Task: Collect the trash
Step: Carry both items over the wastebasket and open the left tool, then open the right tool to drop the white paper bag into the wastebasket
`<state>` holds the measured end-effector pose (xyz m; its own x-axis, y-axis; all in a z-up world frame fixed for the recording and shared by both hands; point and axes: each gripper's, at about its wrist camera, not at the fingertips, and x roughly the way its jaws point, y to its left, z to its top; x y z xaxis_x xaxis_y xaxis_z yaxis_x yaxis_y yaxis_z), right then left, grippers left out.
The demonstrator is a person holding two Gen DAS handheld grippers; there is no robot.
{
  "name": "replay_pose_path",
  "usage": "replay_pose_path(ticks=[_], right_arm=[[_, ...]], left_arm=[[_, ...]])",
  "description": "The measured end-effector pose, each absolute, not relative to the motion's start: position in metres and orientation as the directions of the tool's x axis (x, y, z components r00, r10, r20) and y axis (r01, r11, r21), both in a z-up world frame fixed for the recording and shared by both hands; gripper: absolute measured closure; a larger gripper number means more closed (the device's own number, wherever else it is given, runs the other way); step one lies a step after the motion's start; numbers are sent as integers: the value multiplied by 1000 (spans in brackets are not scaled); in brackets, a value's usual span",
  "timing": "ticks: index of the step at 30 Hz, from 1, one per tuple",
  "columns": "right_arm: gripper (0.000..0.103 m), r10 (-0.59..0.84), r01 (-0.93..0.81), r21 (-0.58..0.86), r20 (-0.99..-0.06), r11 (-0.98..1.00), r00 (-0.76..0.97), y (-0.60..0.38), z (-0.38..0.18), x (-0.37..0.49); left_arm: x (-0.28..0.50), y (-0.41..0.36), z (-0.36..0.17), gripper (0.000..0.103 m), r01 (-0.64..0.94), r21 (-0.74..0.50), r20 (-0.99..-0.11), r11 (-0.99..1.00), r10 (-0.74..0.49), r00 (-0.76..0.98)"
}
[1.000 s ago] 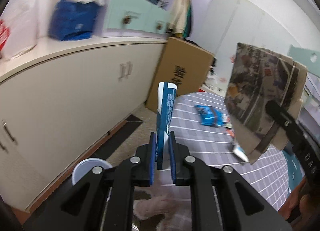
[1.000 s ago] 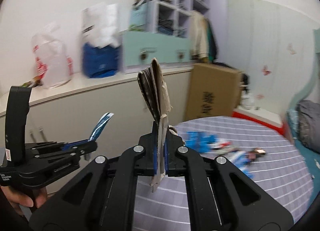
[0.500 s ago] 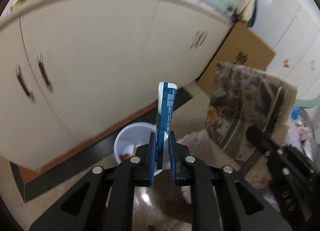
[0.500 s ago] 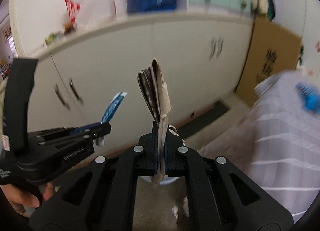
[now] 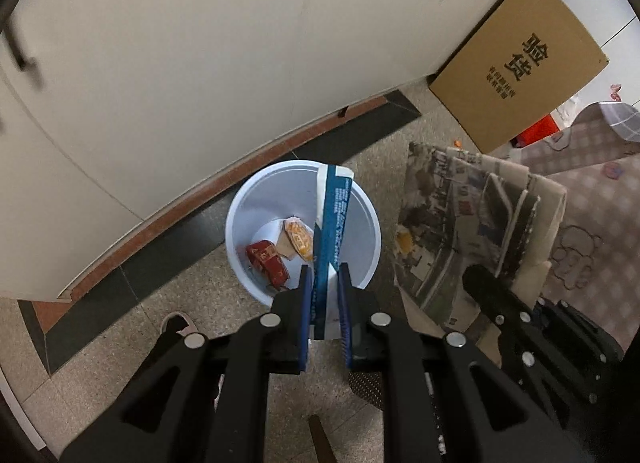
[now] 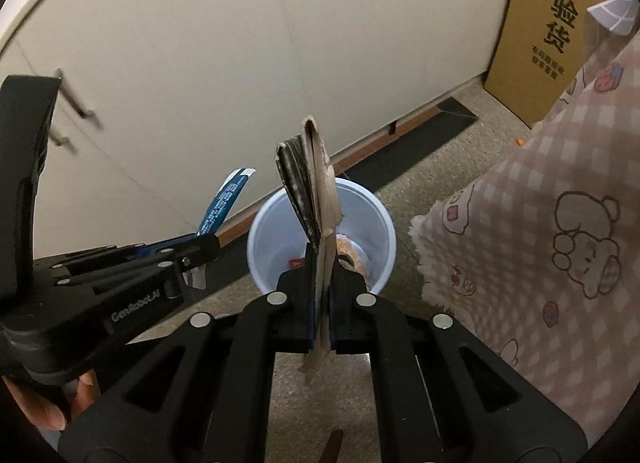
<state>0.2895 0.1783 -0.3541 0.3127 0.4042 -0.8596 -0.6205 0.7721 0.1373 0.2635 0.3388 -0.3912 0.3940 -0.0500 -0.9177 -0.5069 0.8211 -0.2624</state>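
Observation:
My left gripper (image 5: 323, 283) is shut on a blue and white wrapper (image 5: 334, 219) and holds it above a white trash bin (image 5: 244, 219) on the floor. The bin holds a red packet (image 5: 267, 259) and an orange packet (image 5: 297, 239). My right gripper (image 6: 321, 263) is shut on a folded newspaper (image 6: 310, 187), held edge-on over the bin (image 6: 360, 199). The newspaper also shows in the left wrist view (image 5: 460, 215), right of the bin. The left gripper and its wrapper (image 6: 224, 203) show left of the bin in the right wrist view.
Cream cabinet doors (image 5: 200, 63) stand right behind the bin. A cardboard box (image 5: 516, 63) leans against them at the right. A pink checked tablecloth (image 6: 560, 203) hangs at the right. The floor is speckled stone (image 5: 140, 303).
Both grippers have swung down from the table toward the floor. The bin has come closer and now lies under the wrapper and newspaper. Both grips are unchanged.

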Motion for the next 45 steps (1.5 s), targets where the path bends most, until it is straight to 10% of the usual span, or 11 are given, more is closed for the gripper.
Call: replay_pose_path(ticks=[5,9,45], right_arm=[[98,396,-593,141,-859,792,325,179,-367,308],[98,393,-579,146,-859,802,327,178,-372,314],[94,410,-611,140,-851,780,328,228,-379,332]], left_arm=[[284,340,-400,89,-495,-280,-913,823,-69,402],[296,341,-402,41,-497,-277,-912,822,-62,405],[250,401,-408,34,-668,-207,-934,715,58,351]])
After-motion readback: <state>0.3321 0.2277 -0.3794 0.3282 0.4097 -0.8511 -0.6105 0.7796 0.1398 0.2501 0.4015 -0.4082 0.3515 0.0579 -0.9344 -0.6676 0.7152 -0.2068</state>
